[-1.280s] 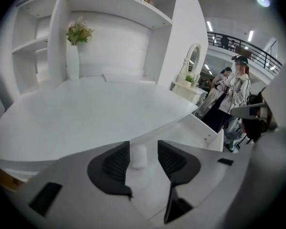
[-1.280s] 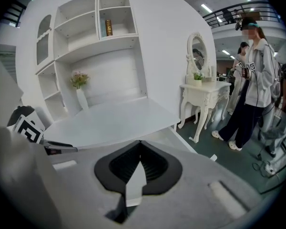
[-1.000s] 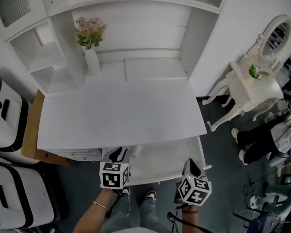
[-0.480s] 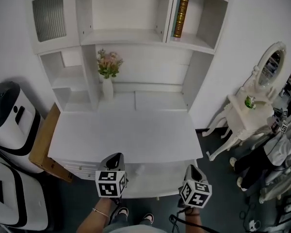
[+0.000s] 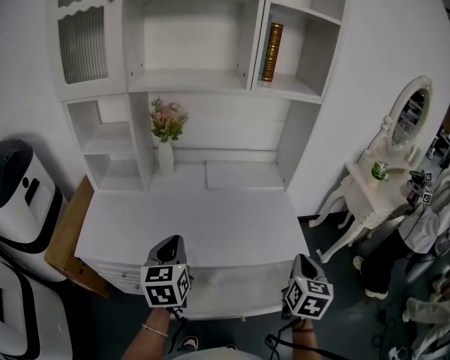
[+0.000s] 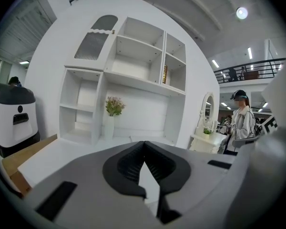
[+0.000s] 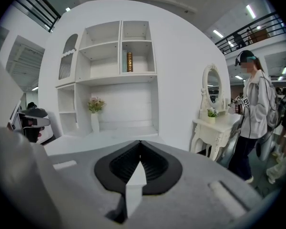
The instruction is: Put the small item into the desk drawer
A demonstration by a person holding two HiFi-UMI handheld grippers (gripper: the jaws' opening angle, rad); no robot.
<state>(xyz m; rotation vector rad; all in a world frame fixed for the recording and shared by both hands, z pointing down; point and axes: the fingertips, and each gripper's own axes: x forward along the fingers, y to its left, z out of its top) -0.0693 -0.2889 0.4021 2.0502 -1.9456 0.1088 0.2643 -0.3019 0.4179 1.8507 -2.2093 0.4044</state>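
White, plain drawer [image 5: 234, 291] juts from our desk [image 5: 195, 216]; our left hand-held gripper [image 5: 172, 240] and right hand-held gripper [image 5: 298, 258] are closed, empty.

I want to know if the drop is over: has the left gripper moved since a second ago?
Yes. The left gripper has risen out of the drawer. Its tips, then below the front edge of the desktop, now overlap that edge, jaws shut and empty.

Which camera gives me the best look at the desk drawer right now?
The head view: the drawer shows pulled out under the front edge of the desk. The left gripper view and the right gripper view both look over the desk towards the shelves; neither shows the drawer.
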